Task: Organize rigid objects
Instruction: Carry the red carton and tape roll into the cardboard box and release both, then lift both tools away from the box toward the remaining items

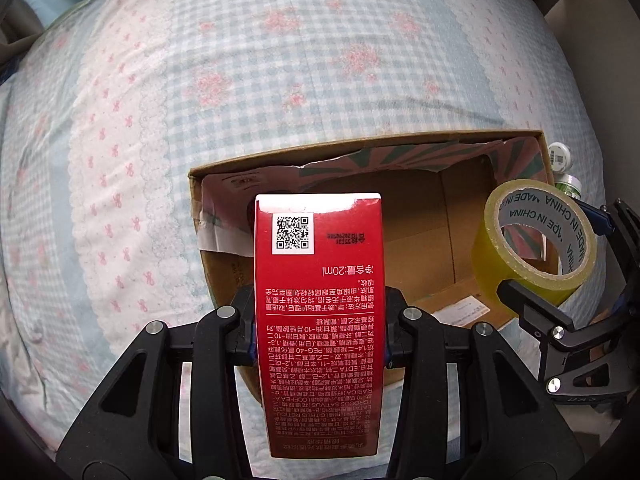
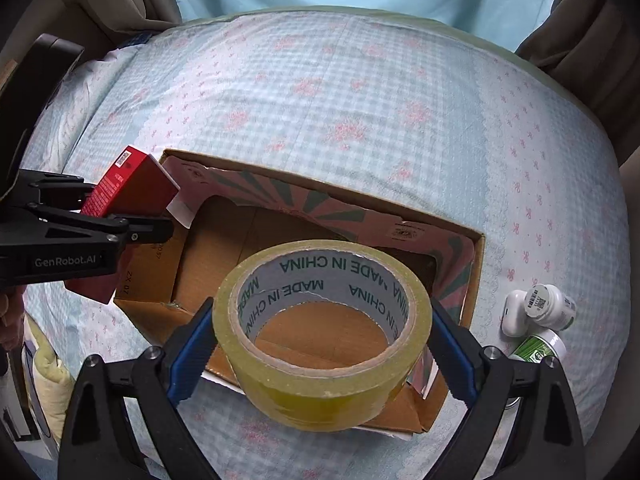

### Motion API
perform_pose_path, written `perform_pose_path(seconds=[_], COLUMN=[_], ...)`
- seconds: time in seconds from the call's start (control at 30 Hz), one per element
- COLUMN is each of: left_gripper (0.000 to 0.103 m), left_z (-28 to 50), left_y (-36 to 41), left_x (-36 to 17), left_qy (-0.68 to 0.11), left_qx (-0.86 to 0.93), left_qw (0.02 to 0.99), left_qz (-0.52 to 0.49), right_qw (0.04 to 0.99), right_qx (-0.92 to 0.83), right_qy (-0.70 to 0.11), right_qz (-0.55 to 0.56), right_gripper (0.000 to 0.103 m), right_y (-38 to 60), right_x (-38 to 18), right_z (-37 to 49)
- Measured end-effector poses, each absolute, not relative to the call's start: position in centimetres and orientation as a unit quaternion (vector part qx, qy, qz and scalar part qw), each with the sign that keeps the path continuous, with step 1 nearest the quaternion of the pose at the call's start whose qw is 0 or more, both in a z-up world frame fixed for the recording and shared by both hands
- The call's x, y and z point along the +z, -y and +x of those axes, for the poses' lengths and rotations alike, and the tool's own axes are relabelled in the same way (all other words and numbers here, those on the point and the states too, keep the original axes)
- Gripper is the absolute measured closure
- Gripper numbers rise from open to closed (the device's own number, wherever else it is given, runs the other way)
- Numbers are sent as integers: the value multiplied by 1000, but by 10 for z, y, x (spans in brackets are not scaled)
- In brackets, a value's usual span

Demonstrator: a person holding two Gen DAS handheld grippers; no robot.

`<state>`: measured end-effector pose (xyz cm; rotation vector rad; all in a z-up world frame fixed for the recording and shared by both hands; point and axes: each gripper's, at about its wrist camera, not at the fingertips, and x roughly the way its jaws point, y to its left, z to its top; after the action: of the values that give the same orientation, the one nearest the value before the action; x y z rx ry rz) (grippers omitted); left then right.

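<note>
My left gripper (image 1: 320, 332) is shut on a red carton (image 1: 320, 320) with white print and a QR code, held above the near left edge of an open cardboard box (image 1: 420, 216). My right gripper (image 2: 322, 336) is shut on a roll of yellowish tape (image 2: 320, 340) marked MADE IN CHINA, held over the box's near right part (image 2: 476, 264). In the left wrist view the tape (image 1: 532, 240) and right gripper (image 1: 560, 300) show at the right. In the right wrist view the left gripper (image 2: 132, 216) with the carton (image 2: 132, 192) shows at the left.
The box lies on a bed with a blue-checked, pink-flowered cover (image 2: 340, 92). Right of the box lie a white jar (image 2: 550, 306), a white earbud case (image 2: 514, 314) and a green-labelled bottle (image 2: 540, 346). The box looks empty inside. Beige curtains frame the bed.
</note>
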<state>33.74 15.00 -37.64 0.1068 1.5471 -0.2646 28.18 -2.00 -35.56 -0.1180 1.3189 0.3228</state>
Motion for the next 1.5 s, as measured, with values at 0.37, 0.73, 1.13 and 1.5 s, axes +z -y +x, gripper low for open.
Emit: perform_pose_path(seconds=[0.37,0.73,1.13,1.5], left_gripper=[66,0,0,0], left_z=[344,332,305,256], left_y=[-135,-127,-138,-150], left_x=[-432,-409,-373,-286], left_qy=[-720,-688,-678,-623], left_qx=[-126,-118,-103,-104], left_qw=[679,710,723,770], left_qz=[66,92,87,92], right_qw=[769,773,787,824], right_qx=[194,218,176,139], right_qy=[-597,-561,-566,-534], right_qz=[-125,-199,-169,-129], right_gripper=[8,0,0,0], right_y=[6,15,35,34], right_x=[-408,-420,-390,-301], right_z=[290,275,256,213])
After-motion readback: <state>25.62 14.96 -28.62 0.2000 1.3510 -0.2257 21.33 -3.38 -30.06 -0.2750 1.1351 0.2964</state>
